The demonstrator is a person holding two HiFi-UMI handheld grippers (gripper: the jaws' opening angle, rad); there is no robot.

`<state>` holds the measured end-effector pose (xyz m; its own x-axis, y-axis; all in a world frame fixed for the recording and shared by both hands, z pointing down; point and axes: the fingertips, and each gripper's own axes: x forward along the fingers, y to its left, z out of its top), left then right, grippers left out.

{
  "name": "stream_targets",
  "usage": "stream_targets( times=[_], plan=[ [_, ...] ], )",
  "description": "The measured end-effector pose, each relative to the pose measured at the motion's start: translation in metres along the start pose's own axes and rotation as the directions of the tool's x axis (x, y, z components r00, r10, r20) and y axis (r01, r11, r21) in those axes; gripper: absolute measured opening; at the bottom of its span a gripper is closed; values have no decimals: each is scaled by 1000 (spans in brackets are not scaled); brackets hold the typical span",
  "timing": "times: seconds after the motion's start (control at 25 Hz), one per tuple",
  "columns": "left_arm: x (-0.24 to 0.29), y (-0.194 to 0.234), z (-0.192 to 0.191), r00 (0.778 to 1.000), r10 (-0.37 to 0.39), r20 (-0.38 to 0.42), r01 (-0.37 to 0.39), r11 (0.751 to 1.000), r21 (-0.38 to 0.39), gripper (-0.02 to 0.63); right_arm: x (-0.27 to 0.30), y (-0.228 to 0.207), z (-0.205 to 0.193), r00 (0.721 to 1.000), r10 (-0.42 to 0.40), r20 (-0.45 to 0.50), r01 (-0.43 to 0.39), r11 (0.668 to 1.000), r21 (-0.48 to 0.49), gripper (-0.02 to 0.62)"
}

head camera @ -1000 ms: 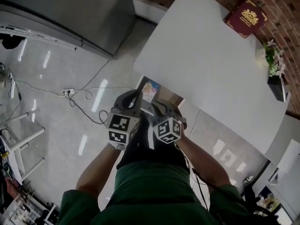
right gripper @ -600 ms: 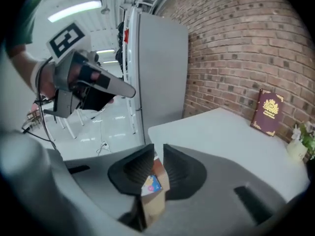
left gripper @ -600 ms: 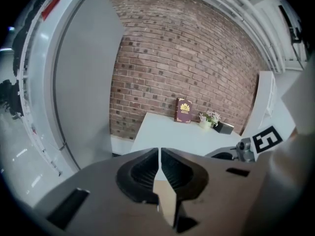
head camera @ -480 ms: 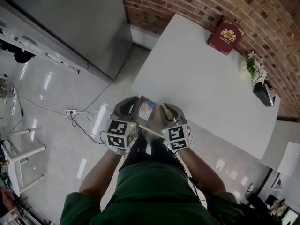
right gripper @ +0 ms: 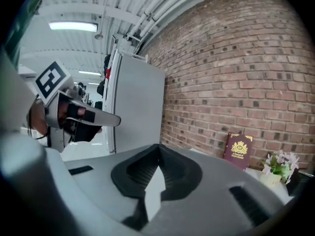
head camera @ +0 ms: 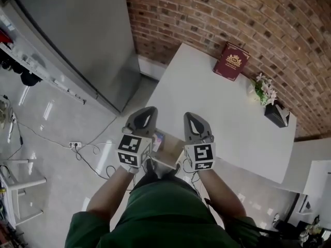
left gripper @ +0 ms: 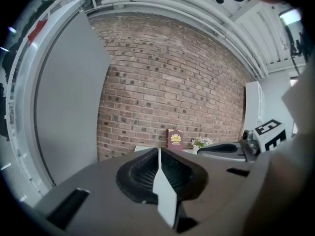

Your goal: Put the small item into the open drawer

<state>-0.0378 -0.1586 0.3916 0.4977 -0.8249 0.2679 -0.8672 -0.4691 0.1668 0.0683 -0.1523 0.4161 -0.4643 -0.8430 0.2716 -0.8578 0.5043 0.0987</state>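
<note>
"Where's the small item (head camera: 158, 139)?"

"In the open drawer (head camera: 171, 150), below and between your grippers. Your left gripper (head camera: 146, 113) has its fingers pressed together on nothing. Your right gripper (head camera: 192, 119) has just closed, also on nothing."

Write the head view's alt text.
The left gripper and right gripper, both shut and empty, the right's jaws just closed, hover over an open drawer at a white table; a red book and flowers sit near the brick wall.
</note>
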Motion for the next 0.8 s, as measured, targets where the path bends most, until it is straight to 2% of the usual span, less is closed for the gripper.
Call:
stream_targets(
  times=[0.36,0.52,0.68,0.8],
  plan=[
    [-1,-18,88,985,-52,167,44,998,53,14,-26,-33,98,980,-72,184,82,995,-49,5],
    [-6,-35,132,962,-98,255,79,993,85,14,-41,-49,141,960,-100,261,128,987,-92,5],
    [-10,-54,166,936,-146,321,108,985,133,14,-57,-65,176,932,-133,338,174,980,-92,5],
    [-13,-64,183,923,-157,353,94,978,188,14,-67,-71,196,914,-146,380,194,977,-92,5]
  ],
)
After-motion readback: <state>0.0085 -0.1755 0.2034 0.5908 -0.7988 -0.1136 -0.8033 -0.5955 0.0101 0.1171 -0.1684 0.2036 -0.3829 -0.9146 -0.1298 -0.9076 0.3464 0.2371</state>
